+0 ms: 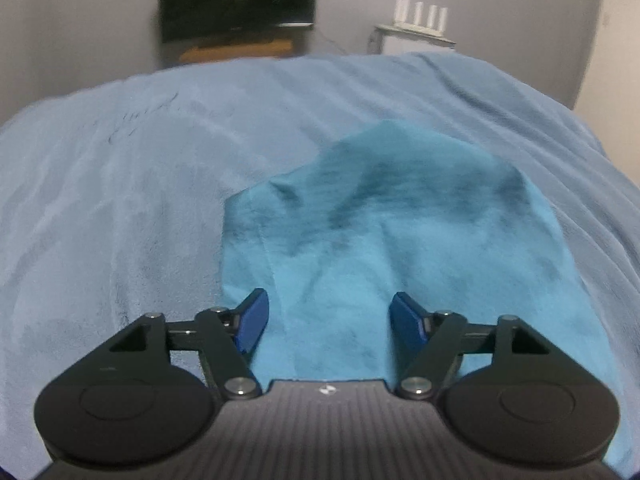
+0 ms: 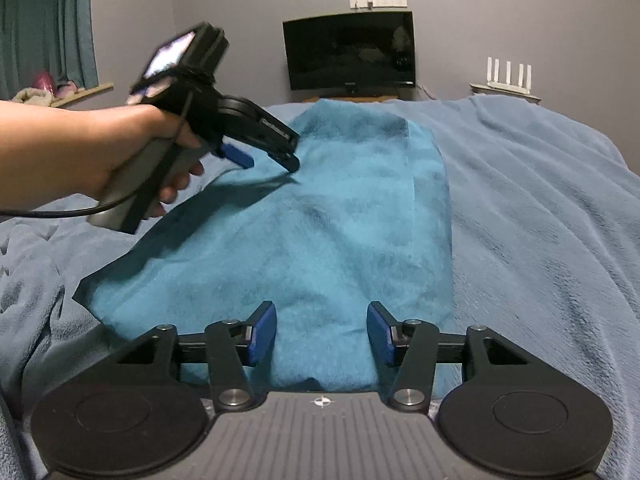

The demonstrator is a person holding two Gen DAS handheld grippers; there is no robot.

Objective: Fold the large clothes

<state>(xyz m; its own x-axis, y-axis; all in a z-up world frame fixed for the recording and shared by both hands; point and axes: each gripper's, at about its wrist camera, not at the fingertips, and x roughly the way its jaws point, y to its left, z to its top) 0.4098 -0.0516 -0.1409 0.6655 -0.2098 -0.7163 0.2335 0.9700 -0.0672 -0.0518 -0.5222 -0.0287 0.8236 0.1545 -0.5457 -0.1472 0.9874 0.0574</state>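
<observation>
Behind the bed, a dark monitor [image 2: 349, 51] is standing against the grey wall, with a white router [image 2: 509, 74] on a small shelf to its right. Over the bed a pale blue blanket [image 2: 540, 208] is lying, and on it the teal towel [image 2: 304, 240], the piece to be folded, is spreading from the near edge away toward the monitor. It looks already doubled, with a seam line running along its right part.

In the right wrist view the right gripper [image 2: 321, 332] is hovering low over the near end of the towel, its blue fingers [image 2: 262, 334] apart and holding nothing. The left gripper [image 2: 272, 160], held by the person's left hand [image 2: 160, 160], is leaning over the far left edge of the towel; in its own view its fingers [image 1: 252, 326] are also wide apart with only cloth below them.

I judge that both are getting ready to take an edge for the next fold. To do it well, each gripper should be pinching all the layers at a corner, not only the top one, and both should be lifting together and evenly, so the edges are meeting straight. The plush blanket below may be caught by mistake, so the fingers should be closing on the towel edge only
</observation>
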